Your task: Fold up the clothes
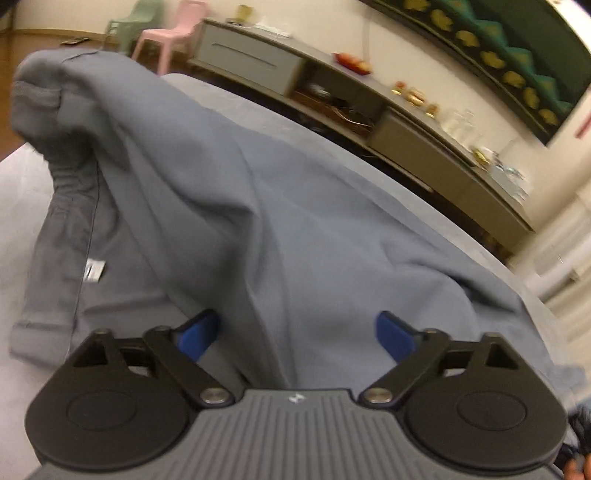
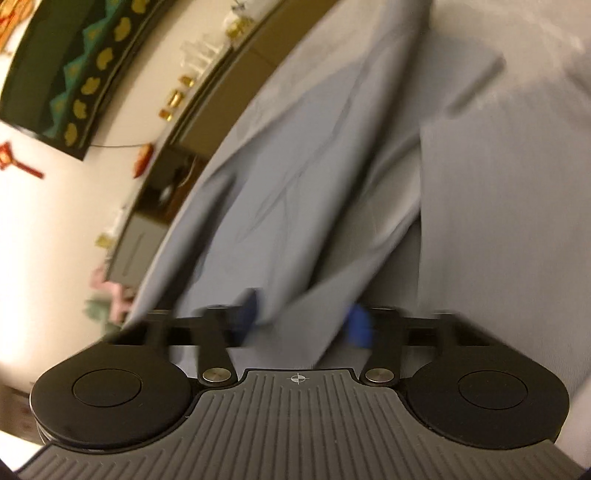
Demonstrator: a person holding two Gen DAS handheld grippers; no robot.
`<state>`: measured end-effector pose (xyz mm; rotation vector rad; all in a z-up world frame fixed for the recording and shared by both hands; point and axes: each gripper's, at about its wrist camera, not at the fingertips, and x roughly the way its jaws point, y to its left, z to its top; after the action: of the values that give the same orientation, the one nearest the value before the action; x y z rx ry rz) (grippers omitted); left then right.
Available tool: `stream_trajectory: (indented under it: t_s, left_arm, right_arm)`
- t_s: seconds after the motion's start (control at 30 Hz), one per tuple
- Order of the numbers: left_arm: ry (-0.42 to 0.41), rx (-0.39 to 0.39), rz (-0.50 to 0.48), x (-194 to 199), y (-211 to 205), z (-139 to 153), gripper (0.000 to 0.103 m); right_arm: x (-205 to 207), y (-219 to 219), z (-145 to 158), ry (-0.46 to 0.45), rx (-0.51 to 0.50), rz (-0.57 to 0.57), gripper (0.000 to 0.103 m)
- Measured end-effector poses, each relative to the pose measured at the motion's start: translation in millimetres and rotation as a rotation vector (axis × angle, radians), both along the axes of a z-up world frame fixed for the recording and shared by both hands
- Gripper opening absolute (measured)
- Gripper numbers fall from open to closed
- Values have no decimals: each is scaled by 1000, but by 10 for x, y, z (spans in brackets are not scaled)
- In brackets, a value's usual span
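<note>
Left gripper fingers spread wide, right gripper fingers parted

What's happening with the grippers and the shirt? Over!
Left gripper jaws apart, grey garment draped between. Right gripper also apart, cloth bunched between, picture blurred. Garment half-lifted off the bed. Nothing in the way.

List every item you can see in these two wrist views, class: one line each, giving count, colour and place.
garment: one, grey-blue, draped over the bed, fabric lying between both grippers' fingers
bed sheet: one, pale grey, under the garment
care label: one, white, inside the garment's left edge
cabinet: one, grey-brown, along the wall
chairs: two, pink and green, far left corner
left gripper: black, blue pads, open
right gripper: black, blue pads, blurred
</note>
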<state>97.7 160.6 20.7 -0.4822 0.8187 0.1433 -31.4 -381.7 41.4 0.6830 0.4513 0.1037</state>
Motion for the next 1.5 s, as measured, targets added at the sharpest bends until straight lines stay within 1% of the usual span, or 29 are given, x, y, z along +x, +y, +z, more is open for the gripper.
stream_trajectory:
  t_s: [0.03, 0.07, 0.13, 0.2, 0.23, 0.27, 0.3, 0.33, 0.43, 0.47, 0.5, 0.57, 0.6, 0.63, 0.67, 0.7, 0.73, 0.77, 0.8, 0.83, 0.9, 0.97, 1.0, 1.07, 1.17, 1.27, 1.33, 1.47, 1.5]
  left_arm:
    - [-14, 18, -8, 96, 13, 26, 7]
    - [-51, 18, -8, 174, 72, 92, 2]
    - [-222, -59, -8, 147, 295, 384, 1]
    - [-406, -99, -20, -143, 438, 830, 1]
    - [-474, -130, -33, -307, 508, 990, 1]
    - [-493, -157, -51, -483, 567, 1023, 2]
    - [-503, -182, -71, -660, 623, 1032, 2]
    - [-455, -197, -104, -785, 627, 933, 1]
    - [-190, -217, -141, -882, 545, 393, 1]
    - [-127, -210, -141, -905, 528, 251, 1]
    - [-82, -190, -138, -938, 508, 142, 2]
    - [-25, -152, -141, -966, 487, 28, 4]
    - [-25, -155, -121, -967, 508, 32, 7]
    - [-30, -163, -96, -966, 536, 47, 13]
    - [-35, -171, -72, -965, 563, 62, 16]
    - [-40, -178, -47, -964, 591, 77, 24]
    - [-50, -166, -25, -978, 618, 91, 33]
    - [-61, -149, -4, -996, 646, 105, 39]
    - [-71, -132, 17, -1013, 674, 119, 51]
    - [-75, -125, 32, -1046, 685, 101, 56]
    - [-68, -142, 50, -1050, 682, 78, 61]
    - [-51, -159, 82, -988, 708, 47, 64]
    - [-41, -166, 101, -974, 733, 24, 68]
    - [-28, -174, 133, -934, 793, -1, 69]
    - [-24, -175, 176, -920, 878, -29, 69]
    - [-45, -177, 230, -975, 978, -12, 70]
    - [-56, -173, 251, -1008, 1041, -2, 76]
    - [-56, -167, 220, -895, 1101, -62, 79]
    - [-57, -165, 201, -833, 1091, -78, 72]
  right_arm:
    - [-22, 32, 94, -43, -31, -9, 0]
    - [-43, 63, 188, -87, -62, -18, 0]
    - [-86, 126, 376, -173, -124, -35, 0]
    - [-129, 190, 565, -260, -186, -53, 0]
    - [-151, 221, 659, -303, -217, -62, 0]
    - [-185, 241, 671, -307, -231, -64, 0]
    - [-239, 239, 543, -244, -214, -55, 0]
    - [-294, 237, 416, -180, -198, -47, 0]
    - [-459, 231, 33, 10, -148, -21, 0]
    - [-513, 229, -95, 74, -131, -13, 0]
    - [-568, 228, -222, 137, -113, -4, 0]
    - [-678, 224, -478, 264, -79, 13, 7]
    - [-721, 227, -542, 297, -80, 14, 8]
    - [-719, 263, -489, 278, -112, 3, 15]
    - [-677, 322, -417, 260, -138, -7, 34]
    - [-642, 323, -351, 243, -149, -27, 46]
    - [-605, 277, -298, 225, -144, -63, 63]
    - [-552, 214, -248, 208, -137, -108, 73]
    - [-498, 148, -208, 196, -131, -149, 76]
    - [-433, 79, -184, 198, -126, -184, 78]
    - [-325, -55, -182, 216, -115, -232, 80]
    - [-320, -240, -211, 245, -125, -247, 83]
    - [-292, -311, -230, 266, -127, -253, 83]
    - [-173, -420, -368, 316, -116, -259, 83]
    - [-12, -582, -535, 349, -86, -281, 83]
    - [-53, -693, -595, 343, -53, -308, 83]
    - [-91, -754, -595, 340, -54, -335, 86]
    - [21, -819, -709, 376, -119, -336, 85]
    - [69, -814, -736, 370, -131, -310, 83]
